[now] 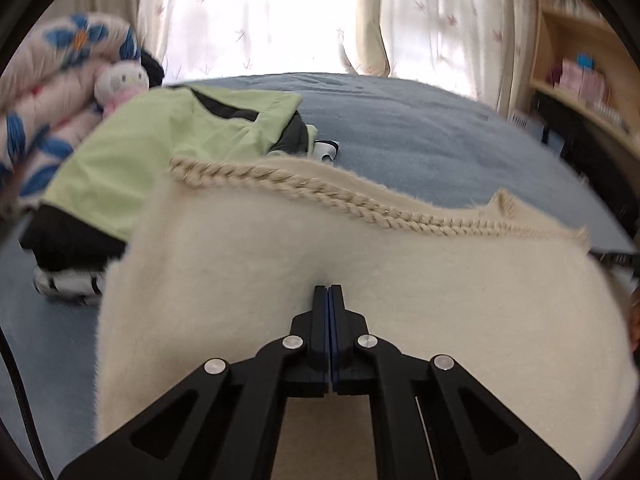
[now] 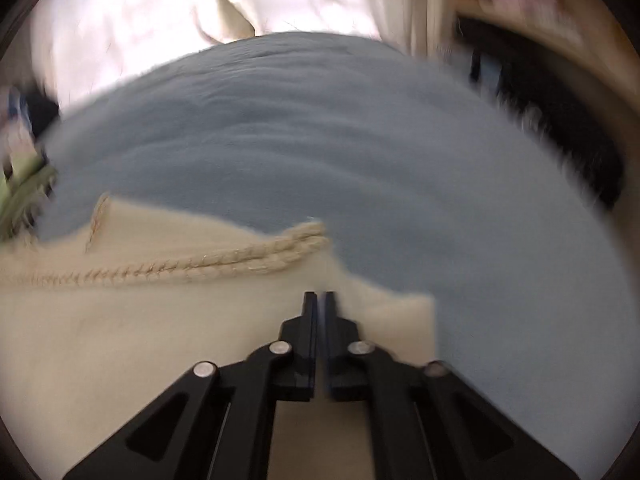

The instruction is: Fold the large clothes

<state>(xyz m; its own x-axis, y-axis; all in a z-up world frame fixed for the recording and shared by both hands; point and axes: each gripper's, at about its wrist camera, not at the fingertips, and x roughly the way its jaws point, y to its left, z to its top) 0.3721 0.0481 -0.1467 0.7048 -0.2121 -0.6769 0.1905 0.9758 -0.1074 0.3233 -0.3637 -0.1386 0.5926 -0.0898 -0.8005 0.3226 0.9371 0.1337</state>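
A fluffy cream sweater point(image 1: 360, 256) with a braided trim point(image 1: 320, 192) along its far edge fills the lower half of the left wrist view, over a blue bedspread point(image 1: 420, 128). My left gripper point(image 1: 329, 289) is shut, its tips pinching a small pucker of the sweater's fabric. In the blurred right wrist view the same sweater point(image 2: 140, 320) lies at lower left, its braided trim point(image 2: 240, 260) ending near the middle. There my right gripper point(image 2: 319, 294) is shut on the fabric near the sweater's right edge, with only a hairline slit between its jaws.
A light green and black jacket point(image 1: 132, 160) lies at the left on the bed, with a black-and-white item point(image 1: 68, 284) beneath it. Behind it are a flowered quilt point(image 1: 48, 80) and a plush toy point(image 1: 120, 80). Curtains point(image 1: 280, 12) hang beyond the bed; wooden shelves point(image 1: 580, 60) stand right.
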